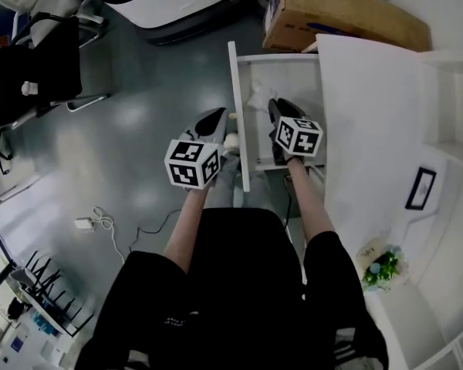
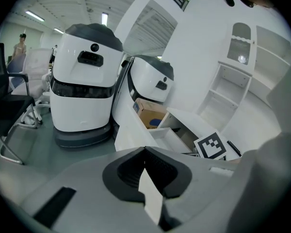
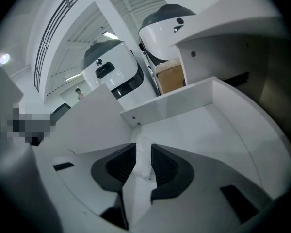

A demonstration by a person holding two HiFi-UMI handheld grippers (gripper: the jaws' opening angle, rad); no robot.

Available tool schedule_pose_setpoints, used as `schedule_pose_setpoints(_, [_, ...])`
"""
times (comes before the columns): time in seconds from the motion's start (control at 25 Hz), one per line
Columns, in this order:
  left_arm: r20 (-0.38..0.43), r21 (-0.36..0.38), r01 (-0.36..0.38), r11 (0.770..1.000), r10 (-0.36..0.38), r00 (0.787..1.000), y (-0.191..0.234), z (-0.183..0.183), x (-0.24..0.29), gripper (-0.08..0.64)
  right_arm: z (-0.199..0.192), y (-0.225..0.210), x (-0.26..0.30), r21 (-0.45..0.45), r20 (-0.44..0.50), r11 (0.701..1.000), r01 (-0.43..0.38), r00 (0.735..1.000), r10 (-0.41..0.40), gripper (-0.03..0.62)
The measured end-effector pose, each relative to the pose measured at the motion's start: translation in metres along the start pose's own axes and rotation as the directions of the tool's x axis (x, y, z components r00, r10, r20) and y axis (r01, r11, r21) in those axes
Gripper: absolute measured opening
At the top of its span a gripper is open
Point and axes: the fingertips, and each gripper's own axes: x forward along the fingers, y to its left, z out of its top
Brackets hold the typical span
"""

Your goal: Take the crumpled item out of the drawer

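Crumpled white item (image 1: pixel 258 96) lies in open drawer (image 1: pixel 238 114), toward its far end, against front-panel side. Right gripper (image 1: pixel 275 108) is down inside drawer, jaws nearly together, pinching crumpled white item (image 3: pixel 142 155) between dark pads; drawer wall (image 3: pixel 184 103) just ahead. Left gripper (image 1: pixel 214 119) hangs outside drawer front, beside panel, over grey floor (image 1: pixel 139 129); its jaws (image 2: pixel 145 152) are pressed together, nothing held. Cardboard box (image 1: pixel 339 14) stands beyond drawer. White desk (image 1: pixel 370 129) at right.
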Motion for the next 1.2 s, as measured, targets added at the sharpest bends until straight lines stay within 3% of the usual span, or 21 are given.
schedule_pose_setpoints(0.28, [-0.005,-0.016,-0.01,1.0,0.01,1.0,0.006,-0.003,0.008,-0.002,-0.01,-0.01,0.025,0.066,-0.04,0.998,0.012,0.999,-0.009,0.173])
schedule_pose_setpoints(0.64, [-0.019,-0.024,-0.019,1.0,0.018,1.0,0.009,-0.006,0.012,-0.002,-0.016,-0.01,0.049,0.098,-0.1,0.995,0.021,0.995,-0.011,0.187])
schedule_pose_setpoints(0.76, [-0.021,-0.023,-0.021,1.0,0.02,1.0,0.01,-0.006,0.013,-0.002,-0.021,-0.009,0.053,0.109,-0.128,0.994,0.015,0.992,-0.001,0.167])
schedule_pose_setpoints(0.84, [-0.019,-0.025,-0.022,0.999,0.022,1.0,0.01,-0.006,0.013,-0.002,-0.022,-0.008,0.054,0.107,-0.142,0.994,0.011,0.99,0.005,0.107])
schedule_pose_setpoints(0.96, [-0.016,-0.025,-0.022,0.999,0.021,1.0,0.009,-0.004,0.012,-0.003,-0.022,-0.004,0.054,0.1,-0.15,0.995,0.0,0.989,0.015,0.073])
schedule_pose_setpoints(1.2, [-0.01,-0.013,-0.021,1.0,0.021,1.0,0.007,0.0,0.007,-0.003,-0.016,0.001,0.045,0.065,-0.138,0.998,0.007,0.99,0.002,0.06])
